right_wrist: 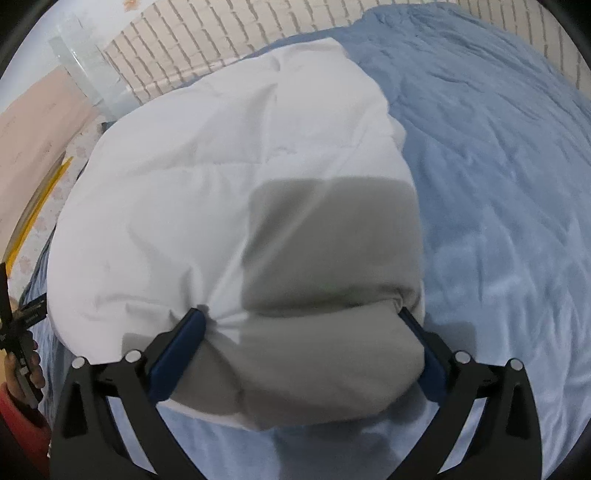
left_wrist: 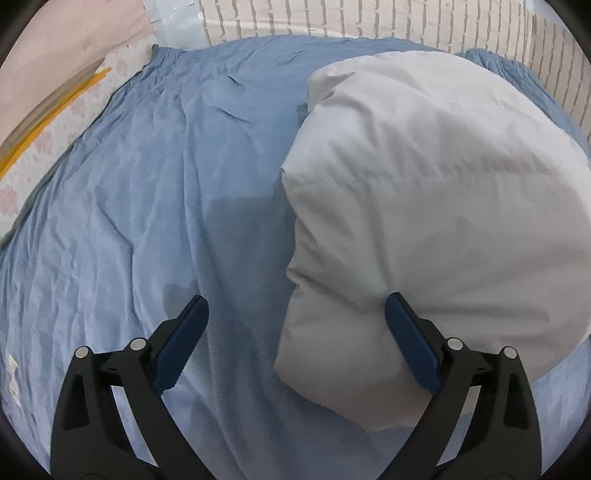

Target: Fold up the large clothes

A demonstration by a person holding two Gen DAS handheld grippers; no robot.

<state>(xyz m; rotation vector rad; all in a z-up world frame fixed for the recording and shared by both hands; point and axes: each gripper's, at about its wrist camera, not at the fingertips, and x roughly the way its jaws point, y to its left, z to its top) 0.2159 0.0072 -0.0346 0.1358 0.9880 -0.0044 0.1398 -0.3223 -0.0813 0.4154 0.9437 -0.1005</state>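
Note:
A puffy white jacket (left_wrist: 436,192) lies folded into a thick bundle on a blue bedsheet (left_wrist: 147,192). My left gripper (left_wrist: 297,297) is open at the bundle's near left corner. One of its fingers (left_wrist: 410,339) rests against the jacket and the other hangs over bare sheet. In the right wrist view the jacket (right_wrist: 229,177) fills the middle. My right gripper (right_wrist: 300,312) stands wide open around the bundle's near bulge, which fills the gap between the blue pads (right_wrist: 177,354). The fabric puckers at the left fingertip.
A pale brick-patterned wall (left_wrist: 369,18) runs behind the bed. A pink board (left_wrist: 66,40) and a yellow strip (left_wrist: 48,122) lie off the bed's left side. A hand (right_wrist: 22,365) with a red sleeve holds the other gripper at the right wrist view's left edge. The blue sheet (right_wrist: 498,184) stretches right.

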